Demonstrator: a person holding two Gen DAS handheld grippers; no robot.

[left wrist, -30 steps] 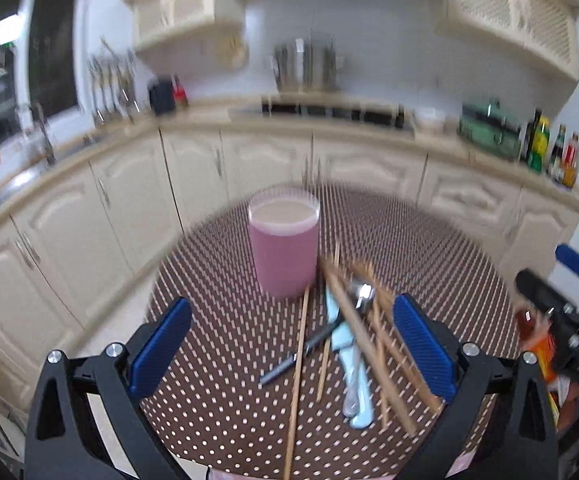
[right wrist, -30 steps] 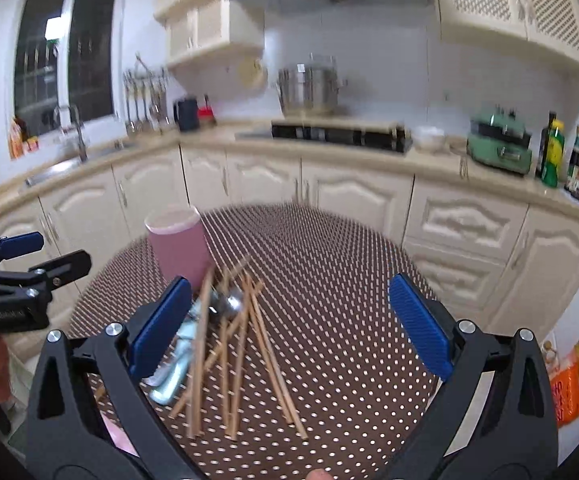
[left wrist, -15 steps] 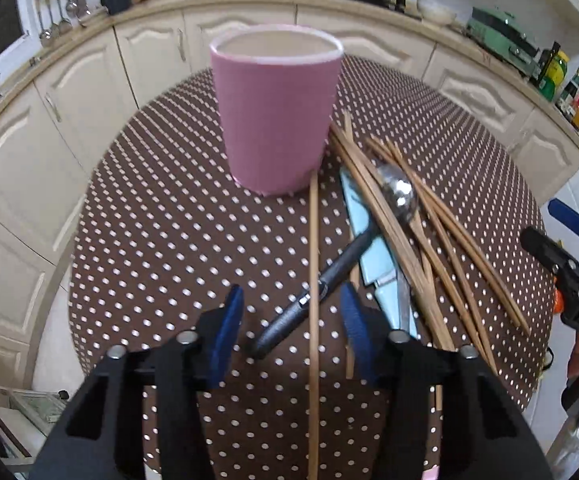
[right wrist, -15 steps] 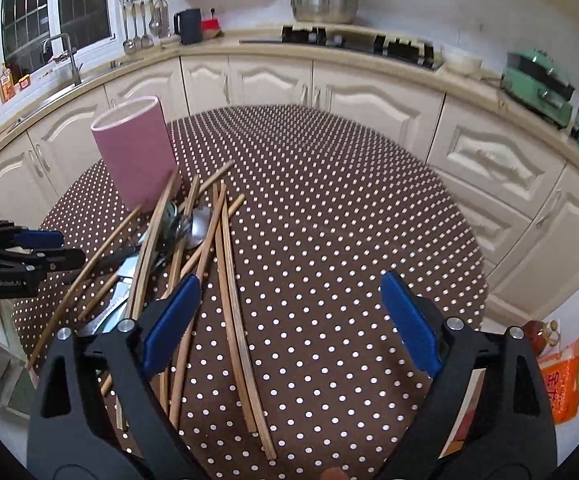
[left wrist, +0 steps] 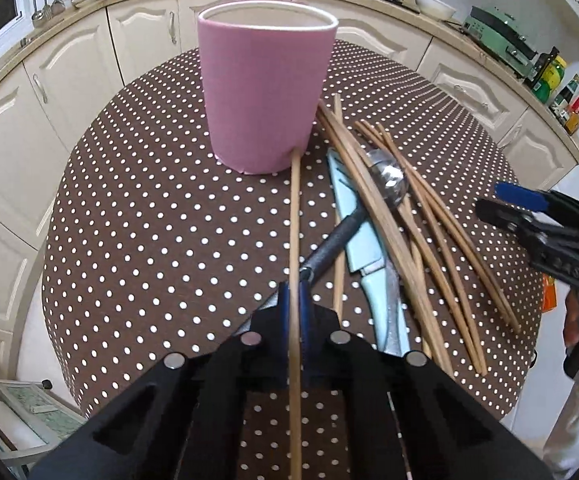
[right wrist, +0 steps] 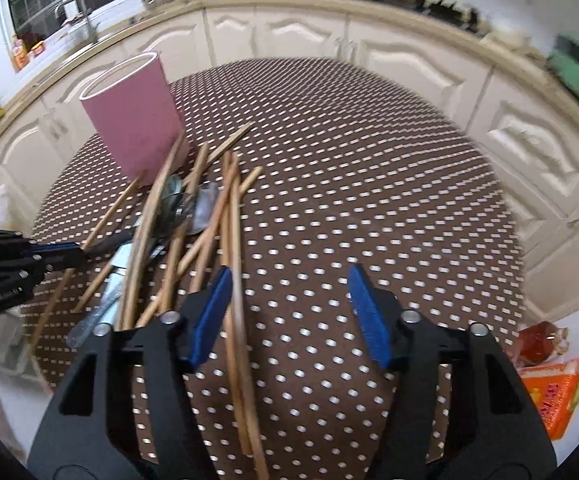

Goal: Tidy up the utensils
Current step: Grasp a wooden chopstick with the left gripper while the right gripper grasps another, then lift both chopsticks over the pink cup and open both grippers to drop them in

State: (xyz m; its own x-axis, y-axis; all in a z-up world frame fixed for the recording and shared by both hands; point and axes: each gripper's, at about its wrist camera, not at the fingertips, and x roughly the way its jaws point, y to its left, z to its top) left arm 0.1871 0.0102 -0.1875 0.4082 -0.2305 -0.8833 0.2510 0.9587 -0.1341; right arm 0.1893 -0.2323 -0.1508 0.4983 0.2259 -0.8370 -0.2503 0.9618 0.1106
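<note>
Closing from wide apart a second ago, the left gripper (left wrist: 294, 300) now pinches one chopstick (left wrist: 294, 216) whose tip touches the pink cup (left wrist: 265, 92) at 12 o'clock; it looks ready to lift. Right gripper (right wrist: 289, 312) jaws are spread above the desk (right wrist: 369, 200).

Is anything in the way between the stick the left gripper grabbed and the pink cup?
Nothing visible. The left hand-held gripper is shut on one chopstick whose far tip already meets the pink cup; the cup's mouth is open.
</note>
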